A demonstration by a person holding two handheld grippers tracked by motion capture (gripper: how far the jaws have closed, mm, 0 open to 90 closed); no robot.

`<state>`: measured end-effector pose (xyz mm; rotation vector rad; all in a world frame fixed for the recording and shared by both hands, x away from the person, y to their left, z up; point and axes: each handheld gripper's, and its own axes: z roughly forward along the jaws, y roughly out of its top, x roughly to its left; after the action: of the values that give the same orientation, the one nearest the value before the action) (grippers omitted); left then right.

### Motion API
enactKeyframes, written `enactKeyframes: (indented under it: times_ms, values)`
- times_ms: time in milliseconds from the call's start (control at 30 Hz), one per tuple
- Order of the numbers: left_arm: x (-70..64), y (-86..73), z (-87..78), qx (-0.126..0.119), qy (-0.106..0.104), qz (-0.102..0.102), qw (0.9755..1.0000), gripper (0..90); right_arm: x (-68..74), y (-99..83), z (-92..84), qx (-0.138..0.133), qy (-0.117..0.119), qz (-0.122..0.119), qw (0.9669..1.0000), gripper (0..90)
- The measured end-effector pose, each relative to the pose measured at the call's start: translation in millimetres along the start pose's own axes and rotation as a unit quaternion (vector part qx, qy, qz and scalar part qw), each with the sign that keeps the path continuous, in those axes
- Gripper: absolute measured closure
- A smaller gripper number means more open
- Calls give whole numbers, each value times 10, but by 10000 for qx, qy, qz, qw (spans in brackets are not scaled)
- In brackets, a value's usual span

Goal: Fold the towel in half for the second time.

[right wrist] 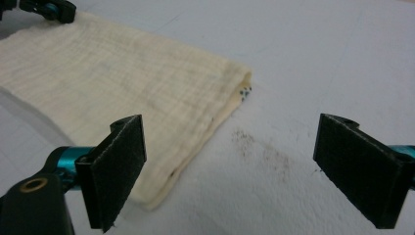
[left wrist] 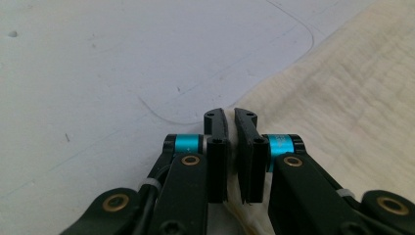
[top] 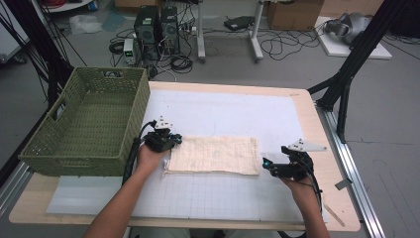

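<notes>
- The folded cream muslin cloth (top: pixel 214 154) is lying flat on the white gridded mat (top: pixel 198 193), near the middle of the table.
- The left gripper (left wrist: pixel 230 128) is pinching the cloth's left edge, its jaws nearly closed on the fabric.
- The right gripper (right wrist: pixel 230 166) is hovering just beside the cloth's right end, its jaws standing wide with nothing between them.
- The green woven basket (top: pixel 64 148) is sitting at the table's left side.
</notes>
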<state>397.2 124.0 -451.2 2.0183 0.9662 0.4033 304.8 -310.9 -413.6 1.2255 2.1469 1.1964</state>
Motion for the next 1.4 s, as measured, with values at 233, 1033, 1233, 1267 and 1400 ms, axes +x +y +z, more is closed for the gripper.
enactKeyframes:
  times_ms: [233, 1033, 1233, 1267, 1400]
  values:
    - [20, -3, -6, -2, -50, -77, 10000, 835, -106, 315, 283, 224, 2, -86, 9997, 145]
    - [52, -12, -18, -40, -112, -272, 9996, 841, -118, 370, 1034, 987, 362, -467, 9934, 664]
    - [86, -31, -60, -255, -137, -513, 9983, 854, -75, 362, 1006, 965, 427, -624, 9925, 840]
    - [92, -37, -73, -324, -132, -561, 9978, 854, -82, 355, 993, 936, 387, -609, 9930, 840]
    - [59, -51, -127, -541, -83, -467, 9974, 855, -76, 342, 936, 794, 224, -718, 9940, 841]
